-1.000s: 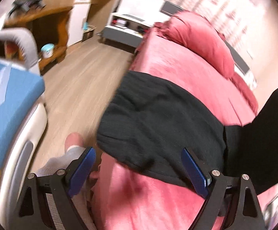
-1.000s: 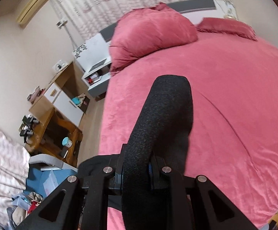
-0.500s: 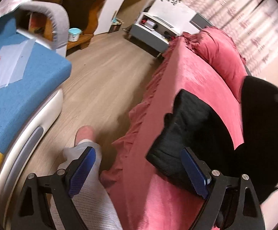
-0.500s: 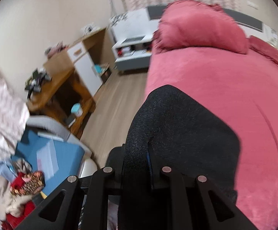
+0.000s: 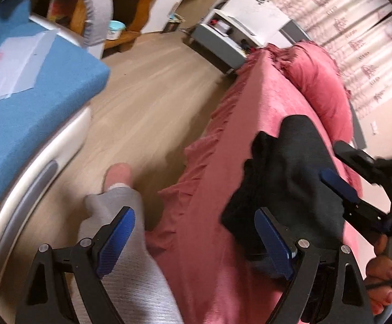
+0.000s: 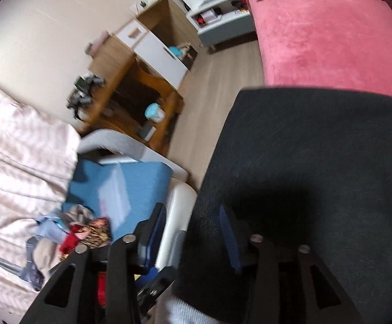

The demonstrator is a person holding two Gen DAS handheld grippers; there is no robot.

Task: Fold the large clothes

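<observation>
A black garment [image 5: 290,178] lies folded near the left edge of the red bed [image 5: 266,102]. In the right wrist view the black garment [image 6: 317,162] fills the lower right. My right gripper [image 6: 192,210] has its jaws opening; the cloth's edge still lies between them against the right pad, with a gap at the left finger. In the left wrist view the right gripper [image 5: 329,159] rests on the garment's right side. My left gripper [image 5: 193,221] stands wide open in front of the garment, over the bed's frilled edge, with nothing held.
A person's grey trouser leg [image 5: 120,243] and bare foot stand on the wooden floor [image 5: 147,94] beside the bed. A blue-cushioned seat [image 5: 33,94] is on the left, with a clothes pile [image 6: 69,232]. A wooden desk [image 6: 131,89] and white nightstand [image 5: 233,40] stand beyond.
The right gripper has swung down and left with the black cloth, laid it flat on the bed's edge and parted its jaws. The left gripper stayed open and turned towards the floor.
</observation>
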